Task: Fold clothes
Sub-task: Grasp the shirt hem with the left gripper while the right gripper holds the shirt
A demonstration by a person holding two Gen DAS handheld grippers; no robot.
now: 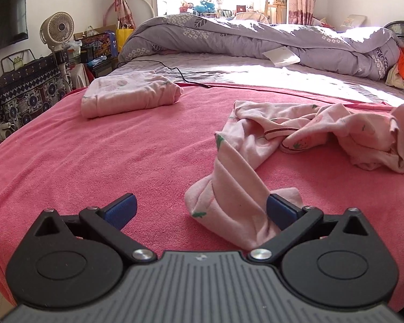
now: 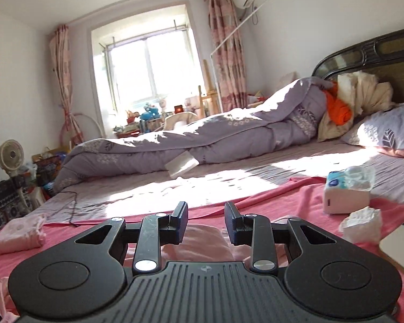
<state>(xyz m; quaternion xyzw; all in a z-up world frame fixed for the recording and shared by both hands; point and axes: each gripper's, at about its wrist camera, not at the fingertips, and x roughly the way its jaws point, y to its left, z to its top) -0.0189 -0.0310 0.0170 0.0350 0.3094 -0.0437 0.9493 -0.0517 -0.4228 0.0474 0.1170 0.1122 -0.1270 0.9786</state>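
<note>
A crumpled pale pink garment [image 1: 309, 132] with green prints lies on the pink blanket [image 1: 80, 161]. One long end of it runs toward the left wrist camera. My left gripper [image 1: 200, 208] is open wide, low over the blanket. That long end [image 1: 229, 202] lies between its blue pads [image 1: 121, 210], against the right one, and is not pinched. In the right wrist view my right gripper [image 2: 206, 222] points nearly level with its jaws narrowed. A bunch of the pink garment [image 2: 202, 239] fills the lower part of the gap between them. The garment's far right end [image 1: 401, 123] stands raised.
A folded pink garment [image 1: 129, 94] rests at the blanket's far left, with a black cable [image 1: 175, 71] behind it. A purple duvet [image 1: 256, 35] is heaped across the bed. A tissue box [image 2: 347, 193] and a crumpled tissue [image 2: 362, 224] sit at the right. A fan [image 1: 58, 28] stands beside the bed.
</note>
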